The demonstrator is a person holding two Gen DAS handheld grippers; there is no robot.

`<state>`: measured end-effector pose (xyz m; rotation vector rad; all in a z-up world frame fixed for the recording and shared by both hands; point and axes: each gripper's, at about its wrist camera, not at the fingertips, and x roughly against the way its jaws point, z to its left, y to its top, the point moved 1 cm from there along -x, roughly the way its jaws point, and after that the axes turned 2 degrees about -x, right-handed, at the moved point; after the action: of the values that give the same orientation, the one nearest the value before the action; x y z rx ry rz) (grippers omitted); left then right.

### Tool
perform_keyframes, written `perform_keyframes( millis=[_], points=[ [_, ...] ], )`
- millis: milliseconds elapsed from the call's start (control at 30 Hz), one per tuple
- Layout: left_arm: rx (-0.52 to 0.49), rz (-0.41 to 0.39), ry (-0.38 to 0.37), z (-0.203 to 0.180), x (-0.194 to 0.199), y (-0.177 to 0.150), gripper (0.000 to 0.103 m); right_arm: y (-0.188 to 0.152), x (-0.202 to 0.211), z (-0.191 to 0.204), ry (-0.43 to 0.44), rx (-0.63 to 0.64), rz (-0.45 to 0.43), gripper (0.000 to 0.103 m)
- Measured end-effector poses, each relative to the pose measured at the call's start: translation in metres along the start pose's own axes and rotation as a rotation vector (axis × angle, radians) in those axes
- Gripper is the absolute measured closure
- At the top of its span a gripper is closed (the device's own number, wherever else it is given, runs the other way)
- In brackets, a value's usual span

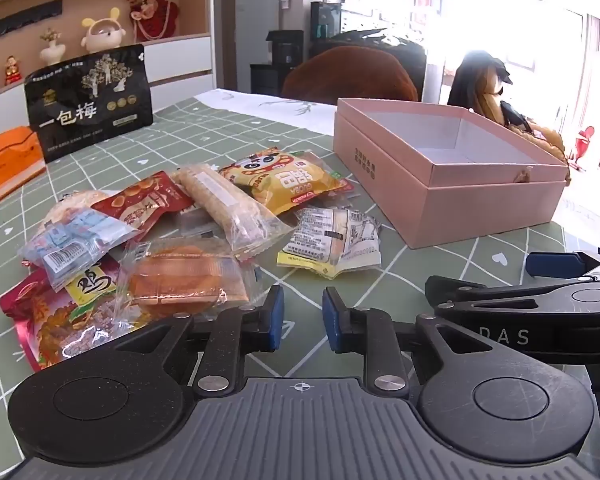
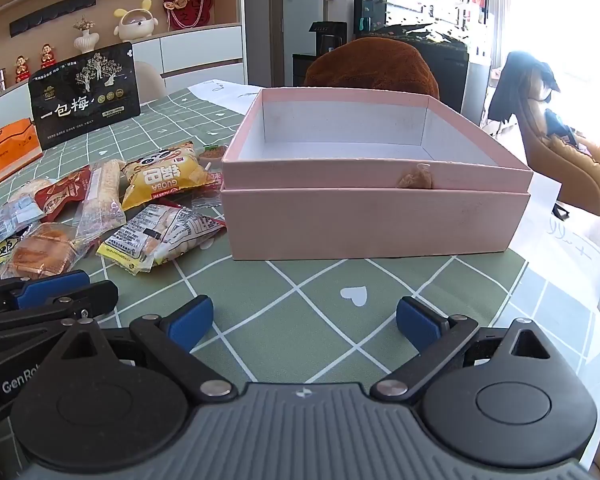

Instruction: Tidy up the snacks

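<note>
A pile of snack packets lies on the green checked tablecloth, left of an open pink box whose white inside holds nothing. The pile includes a yellow Guoba bag, a long clear cracker pack, a white-and-yellow packet and an orange cake in clear wrap. My left gripper hovers just in front of the cake, its jaws a narrow gap apart with nothing between them. My right gripper stands wide open over bare cloth in front of the box.
A black plum bag stands upright at the back left beside an orange carton. A brown chair back rises behind the table. The table's rounded edge runs close on the right. The two grippers sit side by side.
</note>
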<state>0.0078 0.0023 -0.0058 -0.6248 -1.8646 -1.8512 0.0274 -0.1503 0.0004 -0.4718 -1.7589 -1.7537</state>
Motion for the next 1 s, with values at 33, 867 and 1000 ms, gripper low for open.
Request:
perform_keyframes(
  millis=[33,867,1000],
  points=[
    [0.002,0.0,-0.001,0.0018,0.0001,-0.0001,0.076,0.0003,-0.0002,0.0014,-0.022,0.027,0.009,0.005],
    [-0.029,0.003,0.021,-0.0015,-0.0004,-0.0003,0.077,0.0,-0.0004,0.0007,-0.005,0.006,0.004,0.004],
    [-0.029,0.003,0.022,-0.002,-0.0004,-0.0003,0.077,0.0,-0.0002,0.0007,-0.005,0.006,0.004,0.004]
  ],
)
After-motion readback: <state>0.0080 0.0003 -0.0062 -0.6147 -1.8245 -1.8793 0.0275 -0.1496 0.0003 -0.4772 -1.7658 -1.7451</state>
